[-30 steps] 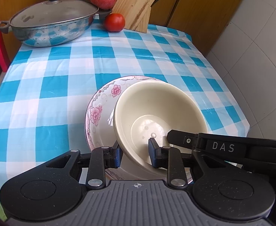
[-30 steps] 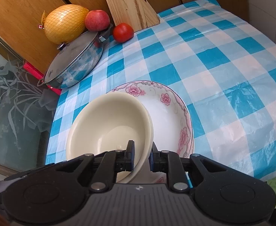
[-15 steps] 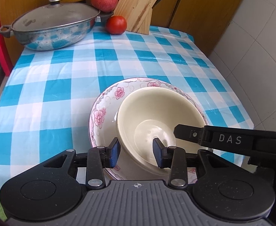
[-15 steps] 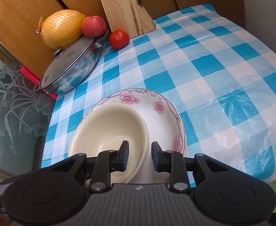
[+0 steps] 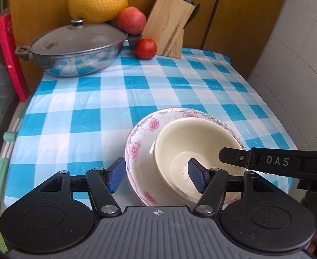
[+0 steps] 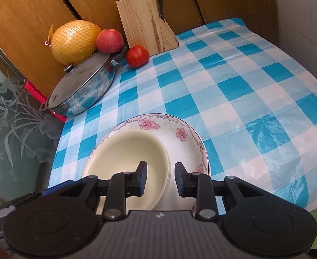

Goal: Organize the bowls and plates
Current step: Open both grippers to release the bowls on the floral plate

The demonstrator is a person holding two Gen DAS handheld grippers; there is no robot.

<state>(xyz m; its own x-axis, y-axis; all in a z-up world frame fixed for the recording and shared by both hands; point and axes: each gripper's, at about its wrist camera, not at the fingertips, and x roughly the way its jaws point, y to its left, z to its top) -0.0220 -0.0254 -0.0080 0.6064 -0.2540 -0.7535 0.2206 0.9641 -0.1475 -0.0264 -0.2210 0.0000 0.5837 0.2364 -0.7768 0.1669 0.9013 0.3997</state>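
Observation:
A cream bowl (image 5: 193,142) sits inside a wider floral-rimmed white bowl (image 5: 136,149) on the blue checked tablecloth (image 5: 97,112). My left gripper (image 5: 156,177) is open, its jaws straddling the near rims of both bowls without touching them. My right gripper (image 6: 160,179) is open too, its jaws on either side of the cream bowl's (image 6: 134,149) rim, inside the floral bowl (image 6: 180,136). The right gripper's finger shows in the left wrist view (image 5: 266,161) over the cream bowl.
At the back stand a lidded metal pan (image 5: 74,49), a netted pomelo (image 5: 97,0), an apple (image 5: 131,19), a tomato (image 5: 145,48) and a wooden knife block (image 5: 169,26). The table's right edge drops to a tiled floor (image 5: 298,86). Glass panel stands left (image 6: 7,129).
Both grippers have opened and let go of the cream bowl, which now rests level in the floral bowl. Both grippers have drawn back and up a little.

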